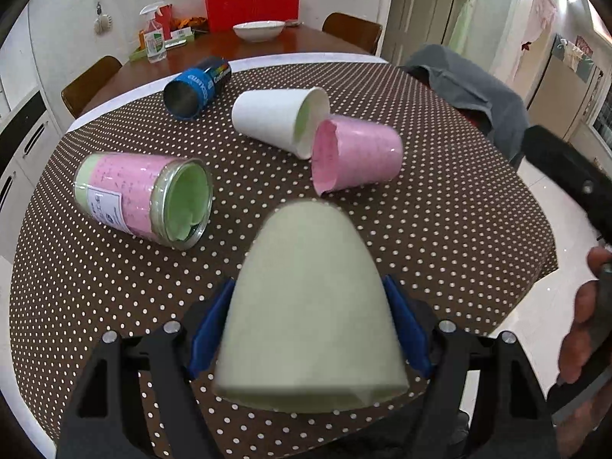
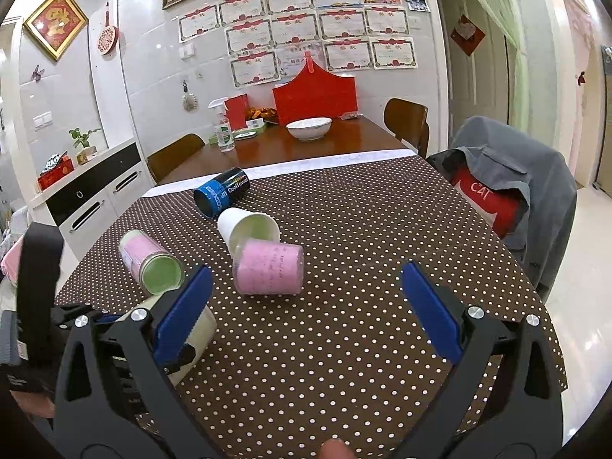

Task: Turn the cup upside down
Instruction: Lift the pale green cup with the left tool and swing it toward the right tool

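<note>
My left gripper [image 1: 310, 298] is shut on a pale green cup [image 1: 310, 306], its blue pads pressing both sides; the closed bottom points away from the camera, over the dotted tablecloth [image 1: 440, 229]. The cup also shows in the right wrist view [image 2: 199, 338], low at the left, behind my right gripper's left finger. My right gripper [image 2: 306, 290] is open and empty above the cloth. Lying on their sides are a pink cup [image 1: 359, 155], a white cup [image 1: 279, 118], a pink-and-green glass jar [image 1: 145, 195] and a blue can [image 1: 197, 88].
A chair with a grey jacket [image 2: 512, 191] stands at the table's right side. Behind is a wooden table [image 2: 325, 145] with a white bowl [image 2: 309, 127], a spray bottle [image 2: 223, 130] and a red box [image 2: 315, 93]. A white cabinet [image 2: 95, 199] stands at the left.
</note>
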